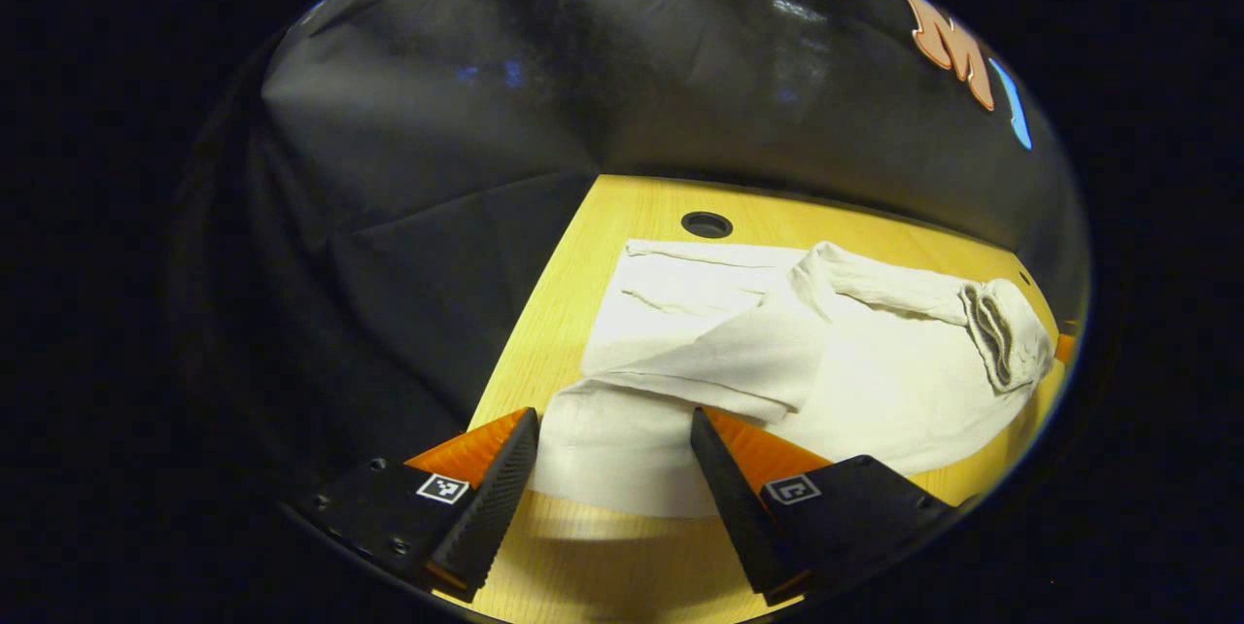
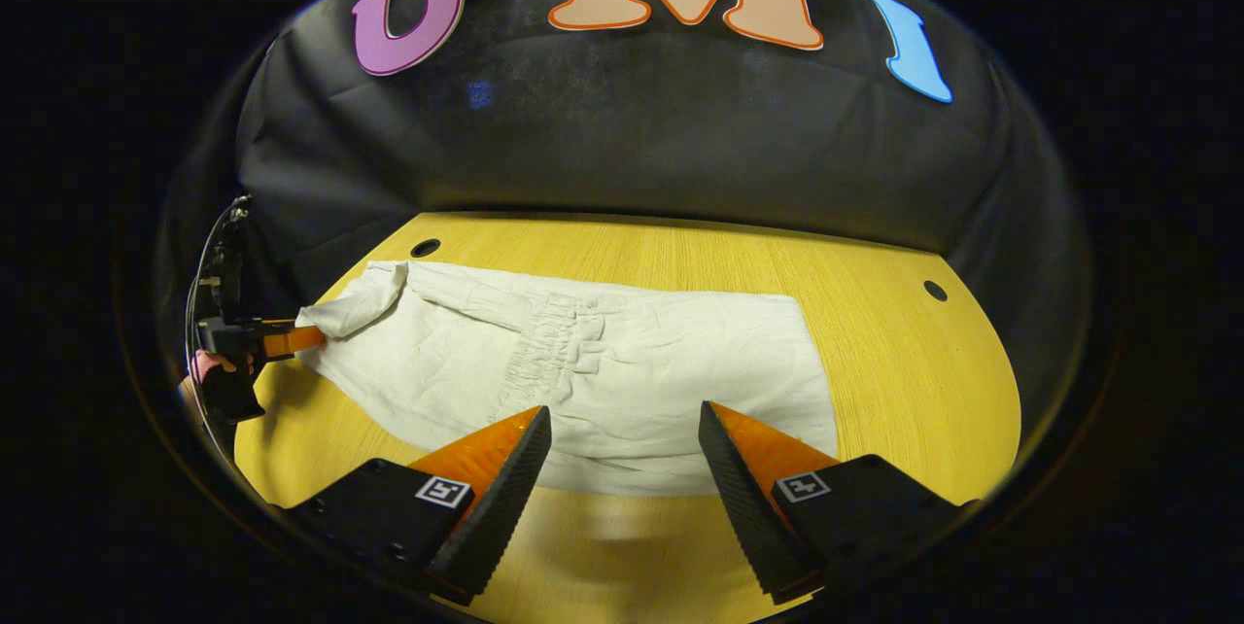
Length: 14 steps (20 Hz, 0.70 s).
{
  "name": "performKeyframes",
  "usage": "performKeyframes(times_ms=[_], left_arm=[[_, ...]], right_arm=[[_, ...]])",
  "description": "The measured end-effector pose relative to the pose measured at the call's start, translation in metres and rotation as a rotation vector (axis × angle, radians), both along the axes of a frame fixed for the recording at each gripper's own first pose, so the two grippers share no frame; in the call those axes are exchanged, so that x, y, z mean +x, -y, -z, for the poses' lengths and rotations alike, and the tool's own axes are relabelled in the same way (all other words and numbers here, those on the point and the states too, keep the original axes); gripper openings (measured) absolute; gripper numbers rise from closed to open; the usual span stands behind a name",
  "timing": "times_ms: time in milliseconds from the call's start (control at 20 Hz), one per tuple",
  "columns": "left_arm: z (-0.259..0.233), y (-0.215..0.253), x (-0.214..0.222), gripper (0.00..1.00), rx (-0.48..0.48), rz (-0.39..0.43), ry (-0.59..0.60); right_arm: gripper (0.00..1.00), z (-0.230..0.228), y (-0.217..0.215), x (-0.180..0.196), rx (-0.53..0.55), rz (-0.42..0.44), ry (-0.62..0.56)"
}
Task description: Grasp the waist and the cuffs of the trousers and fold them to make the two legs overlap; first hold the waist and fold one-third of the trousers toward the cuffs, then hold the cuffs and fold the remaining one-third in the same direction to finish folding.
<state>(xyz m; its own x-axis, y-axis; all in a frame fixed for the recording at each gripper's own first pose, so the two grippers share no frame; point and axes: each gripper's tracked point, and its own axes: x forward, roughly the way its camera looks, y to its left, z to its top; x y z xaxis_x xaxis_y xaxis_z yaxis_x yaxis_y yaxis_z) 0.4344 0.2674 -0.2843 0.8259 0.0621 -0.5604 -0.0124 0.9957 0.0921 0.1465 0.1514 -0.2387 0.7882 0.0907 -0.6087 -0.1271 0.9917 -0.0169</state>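
We see the white trousers (image 2: 583, 362) spread across the middle of the wooden table (image 2: 894, 381), a gathered band running over them. In the left gripper view, cloth lies bunched toward three o'clock. Our right gripper (image 2: 622, 430) hangs released, fingers wide, above the near hem. Our left gripper (image 1: 612, 430) is likewise spread over the cloth's edge; it appears again at nine o'clock in the right gripper view.

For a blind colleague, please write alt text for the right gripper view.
White trousers lie spread on a yellow wooden table, just beyond the right tongs, which are open and hold nothing. At the far left, the left tongs reach a raised corner of the cloth.
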Motion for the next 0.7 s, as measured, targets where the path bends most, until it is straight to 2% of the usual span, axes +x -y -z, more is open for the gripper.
performKeyframes(times_ms=[100,200,350,450,550,700], left_arm=[[-0.002,-0.002,0.0,0.89,-0.003,0.01,0.009],[-0.002,0.003,0.003,0.75,-0.011,0.018,0.016],[-0.001,0.016,0.006,0.43,-0.031,0.051,0.016],[-0.001,0.021,0.008,0.18,-0.062,0.061,0.025],[-0.002,0.023,0.009,0.05,-0.091,0.049,0.03],[-0.007,0.026,0.006,0.01,-0.178,0.016,0.034]], right_arm=[[0.97,-0.001,-0.003,-0.001,0.006,-0.001,-0.002],[0.97,0.0,-0.005,-0.002,0.008,-0.005,-0.006],[0.98,0.0,-0.004,-0.006,-0.003,-0.013,-0.009],[0.98,0.0,-0.002,-0.009,-0.006,-0.013,-0.011],[0.97,-0.003,0.0,-0.011,-0.006,-0.009,-0.007],[0.98,-0.008,0.007,-0.016,-0.013,0.001,0.0]])
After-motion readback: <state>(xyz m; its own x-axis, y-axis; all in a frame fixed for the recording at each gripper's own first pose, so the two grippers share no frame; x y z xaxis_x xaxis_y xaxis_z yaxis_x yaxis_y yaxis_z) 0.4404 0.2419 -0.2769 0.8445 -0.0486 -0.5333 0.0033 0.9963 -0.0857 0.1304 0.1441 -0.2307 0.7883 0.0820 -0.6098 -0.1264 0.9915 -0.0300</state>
